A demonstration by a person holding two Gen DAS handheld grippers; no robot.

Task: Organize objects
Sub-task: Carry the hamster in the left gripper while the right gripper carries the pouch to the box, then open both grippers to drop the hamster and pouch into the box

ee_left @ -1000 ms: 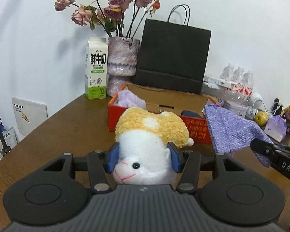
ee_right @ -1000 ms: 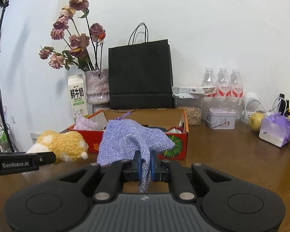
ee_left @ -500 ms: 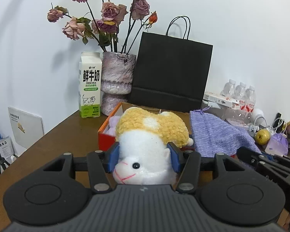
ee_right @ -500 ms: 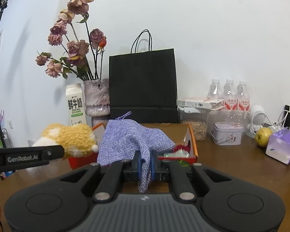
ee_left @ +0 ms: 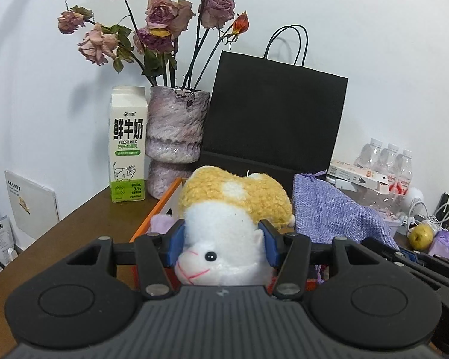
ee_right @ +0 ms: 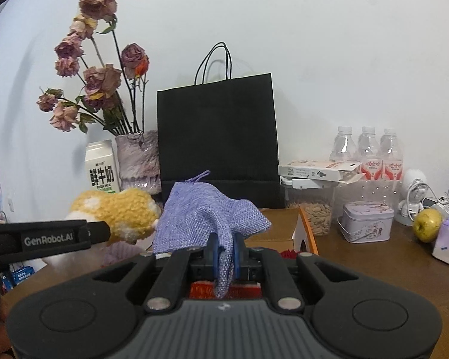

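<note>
Two things in my grippers: my left gripper (ee_left: 223, 240) is clamped on the white head of a yellow-and-white plush toy animal (ee_left: 233, 209), blue pads pressing both sides; my right gripper (ee_right: 224, 258) is pinched tight on a fold of a lilac woven drawstring pouch (ee_right: 206, 212), which hangs up and over the fingers. Both are held above the open orange-and-red cardboard box (ee_right: 306, 233) on the brown wooden table (ee_left: 83, 221). Inside the box I can make out a pale lilac fluffy item (ee_left: 161, 223) at the left end and something red (ee_right: 289, 252) at the right end, rest hidden by the grippers. Behind the box stands a black paper carrier bag with rope handles (ee_right: 218, 140), contents not visible. A mottled pink vase (ee_left: 176, 137) holds dried roses (ee_left: 164, 21), with a white-and-green fresh milk carton (ee_left: 128, 145) beside it. A clear plastic tub (ee_right: 309, 209) holds pale seeds or grain, with a flat white carton (ee_right: 317, 170) on its lid; next to it sit a small lilac tin (ee_right: 365, 221), three clear water bottles (ee_right: 368, 149), a yellow-green apple (ee_right: 426, 224). Versus a second ago: both grippers have moved closer to the box and slightly up, the box now sits under the fingers, bag and vase look bigger, grips unchanged.
</note>
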